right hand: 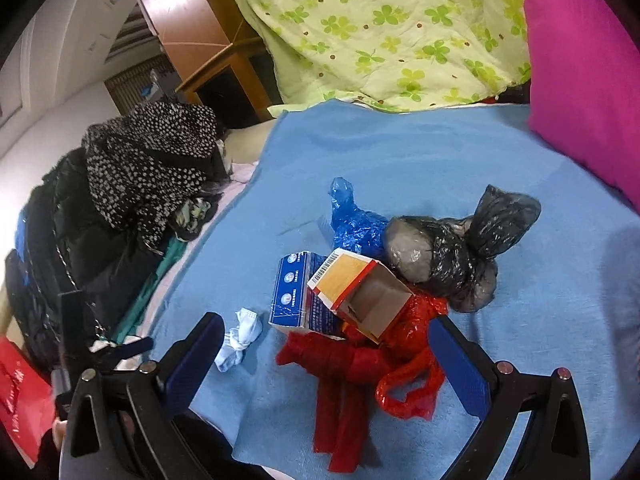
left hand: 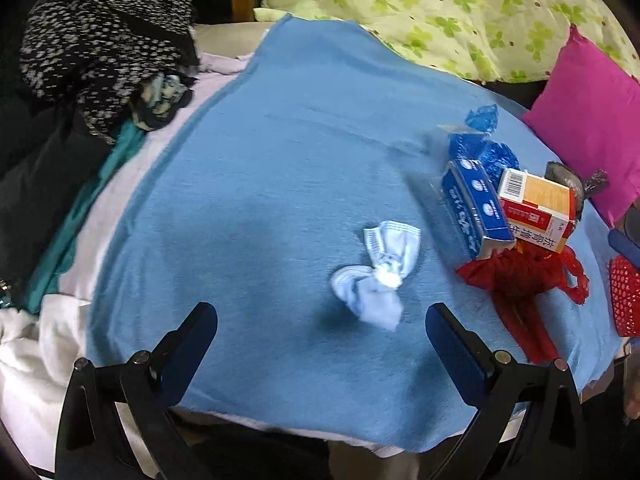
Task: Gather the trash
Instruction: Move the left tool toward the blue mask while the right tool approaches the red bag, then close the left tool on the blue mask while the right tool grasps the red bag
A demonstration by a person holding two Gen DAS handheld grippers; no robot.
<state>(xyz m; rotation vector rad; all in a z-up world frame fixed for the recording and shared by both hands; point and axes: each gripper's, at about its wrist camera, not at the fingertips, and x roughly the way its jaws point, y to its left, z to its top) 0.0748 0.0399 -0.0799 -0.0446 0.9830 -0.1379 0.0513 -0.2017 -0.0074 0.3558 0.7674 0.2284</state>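
Observation:
Trash lies on a blue blanket. A knotted pale face mask sits just ahead of my open left gripper, between its fingers' line. To the right are a blue box, an open orange-and-white box, a crumpled blue bag and a red plastic bag. In the right wrist view my right gripper stands open around the red plastic bag, with the open box, blue box, face mask, blue bag and a tied black bag ahead.
A pile of dark and spotted clothes lies at the left of the bed. A green clover quilt and a magenta pillow lie at the back right. A red mesh basket is at the right edge. Wooden furniture stands behind.

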